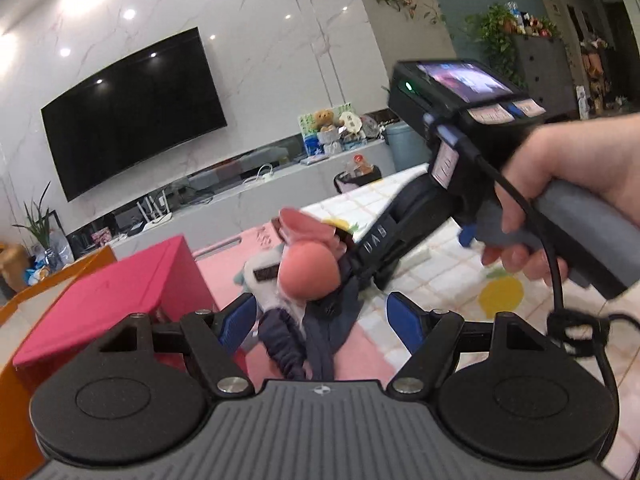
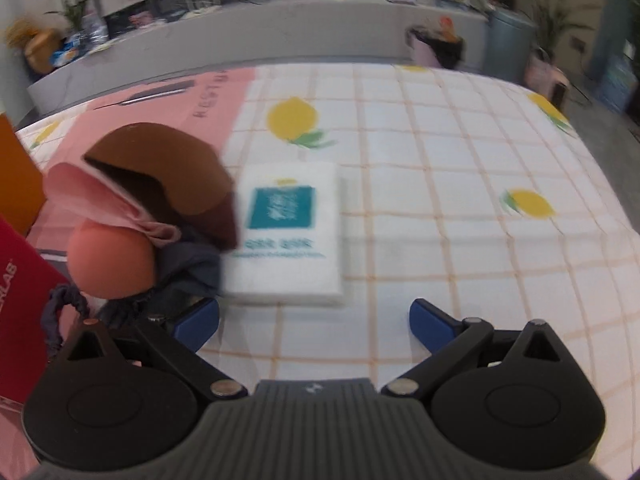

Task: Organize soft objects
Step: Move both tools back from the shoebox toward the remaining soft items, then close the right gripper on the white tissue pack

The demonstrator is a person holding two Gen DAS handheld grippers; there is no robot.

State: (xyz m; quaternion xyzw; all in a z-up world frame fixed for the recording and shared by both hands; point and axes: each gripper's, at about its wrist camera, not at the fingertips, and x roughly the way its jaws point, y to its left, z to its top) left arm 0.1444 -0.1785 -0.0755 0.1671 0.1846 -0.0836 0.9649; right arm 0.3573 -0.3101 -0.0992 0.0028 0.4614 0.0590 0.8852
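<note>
A pile of soft things lies on the mat: an orange-pink ball (image 1: 308,276) (image 2: 112,260), a pink cloth (image 1: 304,228) (image 2: 92,192), a brown cloth (image 2: 160,172) and a navy elastic-edged cloth (image 1: 316,336) (image 2: 188,268). A white tissue pack (image 2: 288,240) (image 1: 260,276) lies flat beside the pile. My left gripper (image 1: 322,316) is open, with the navy cloth lying loose between its blue fingers. My right gripper (image 2: 316,320) is open just short of the tissue pack, its left finger (image 2: 200,320) at the navy cloth's edge. In the left wrist view its body (image 1: 400,236) reaches toward the pile.
A red box (image 1: 112,296) (image 2: 20,292) stands left of the pile, with an orange box (image 2: 16,184) behind it. The checked lemon-print mat (image 2: 440,200) spreads to the right. A hand (image 1: 560,184) holds the right gripper's handle. A TV (image 1: 132,108) and a low cabinet (image 1: 256,188) line the far wall.
</note>
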